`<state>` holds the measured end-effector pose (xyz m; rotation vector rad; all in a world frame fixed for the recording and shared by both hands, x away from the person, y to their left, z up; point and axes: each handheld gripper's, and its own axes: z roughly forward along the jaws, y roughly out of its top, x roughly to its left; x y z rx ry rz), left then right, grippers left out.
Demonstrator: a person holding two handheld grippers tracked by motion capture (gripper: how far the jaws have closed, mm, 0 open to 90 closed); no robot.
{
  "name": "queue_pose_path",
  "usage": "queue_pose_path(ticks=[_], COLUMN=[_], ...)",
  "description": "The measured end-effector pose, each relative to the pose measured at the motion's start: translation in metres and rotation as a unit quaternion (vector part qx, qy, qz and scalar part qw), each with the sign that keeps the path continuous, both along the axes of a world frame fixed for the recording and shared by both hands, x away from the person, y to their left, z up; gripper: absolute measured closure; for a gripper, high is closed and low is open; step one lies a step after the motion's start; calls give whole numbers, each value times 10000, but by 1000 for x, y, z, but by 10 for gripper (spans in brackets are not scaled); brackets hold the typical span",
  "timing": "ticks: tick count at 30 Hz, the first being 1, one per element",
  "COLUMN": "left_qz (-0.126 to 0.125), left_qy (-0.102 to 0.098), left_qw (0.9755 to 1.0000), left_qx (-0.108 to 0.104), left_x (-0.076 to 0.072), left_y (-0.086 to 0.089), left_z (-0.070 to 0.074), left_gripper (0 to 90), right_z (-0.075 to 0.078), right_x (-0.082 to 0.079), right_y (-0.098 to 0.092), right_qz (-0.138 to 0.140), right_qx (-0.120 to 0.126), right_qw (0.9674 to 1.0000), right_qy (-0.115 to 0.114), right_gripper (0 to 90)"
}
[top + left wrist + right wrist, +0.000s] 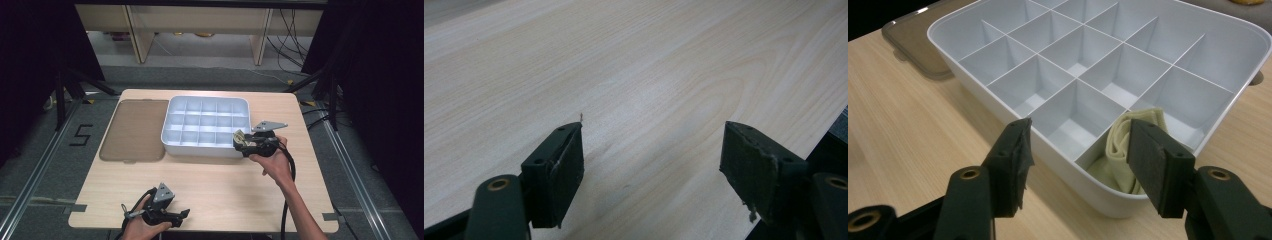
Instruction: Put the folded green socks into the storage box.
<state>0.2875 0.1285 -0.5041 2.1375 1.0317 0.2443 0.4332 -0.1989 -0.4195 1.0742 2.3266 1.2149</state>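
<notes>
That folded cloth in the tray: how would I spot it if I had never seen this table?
Find the white tray of square compartments mid-table, beside a brown lid. Go to its corner by the right gripper. The pale yellow cloth lies folded there, in the one compartment with anything visible in it.

Left hand (pixel 142 226): at the near edge, wrapped around the left gripper (pixel 181 215), which lies level and points toward the right; jaws stand wide apart, nothing between them.
Right forearm (pixel 300 210): stretched forward.
Right hand (pixel 272 161): holds the right gripper (pixel 238 138), pointing left; jaws parted, pads pressing nothing.
</notes>
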Motion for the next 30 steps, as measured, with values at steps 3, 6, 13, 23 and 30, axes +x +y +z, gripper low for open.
queue_pose_path(ticks=[3,6,13,23,30], left_qz=[4,-9,1,-6,-57], left_qy=[14,9,-6,-26,-50], left_qw=[10000,10000,10000,10000,10000], left_qx=[29,46,15,29,31], left_x=[0,0,0,1,1], left_y=[0,0,0,1,2], left_z=[0,0,0,1,1], left_gripper=[250,250,250,250,250], right_z=[-2,-5,-8,-7,-7], right_x=[-2,-5,-11,-19,-27], right_y=[0,1,0,1,3], right_qz=[38,33,60,70,171], right_qx=[-10,66,64,125,111], right_qw=[10000,10000,9999,9999,9998], right_qy=[-40,-15,50,-85,-18], right_gripper=[430,428,418,414,402])
